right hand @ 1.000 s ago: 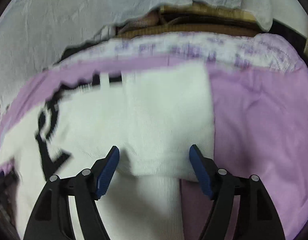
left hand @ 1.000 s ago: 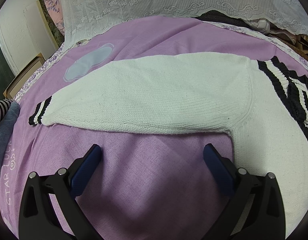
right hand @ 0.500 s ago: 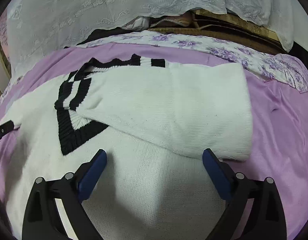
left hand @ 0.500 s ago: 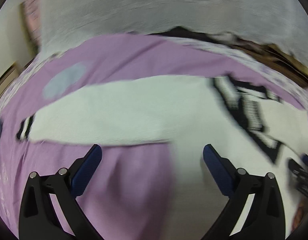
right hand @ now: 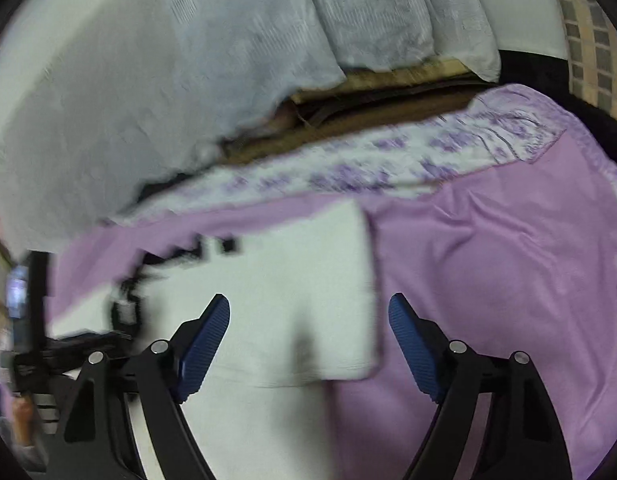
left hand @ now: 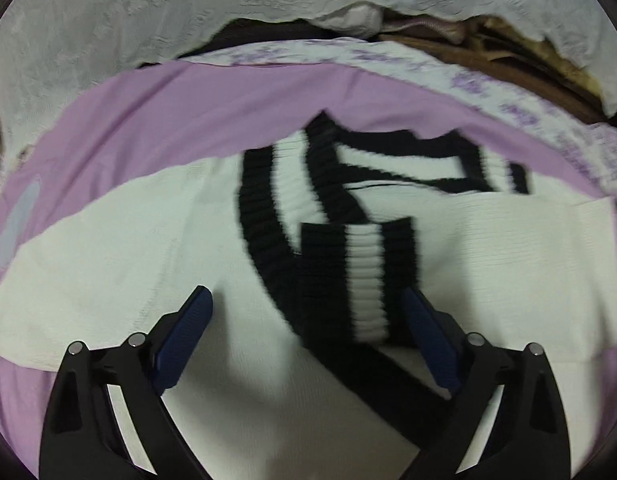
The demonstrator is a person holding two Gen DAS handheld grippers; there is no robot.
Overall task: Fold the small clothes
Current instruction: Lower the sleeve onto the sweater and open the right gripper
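Note:
A white knit sweater with black-striped collar and cuffs lies flat on the purple bed sheet. One sleeve is folded across its chest, and its striped cuff lies by the V-neck. My left gripper is open and empty, hovering over the cuff and collar. In the right wrist view the sweater shows its folded right edge. My right gripper is open and empty above that edge, with the purple sheet to its right.
A white lace cover and a floral sheet border run along the bed's far side, with brown bedding behind. The other gripper's black frame shows at the left edge of the right wrist view.
My left gripper has swung right, from over the outstretched left sleeve to over the collar and folded cuff. My right gripper has shifted right toward the sweater's folded right edge. Both stayed open.

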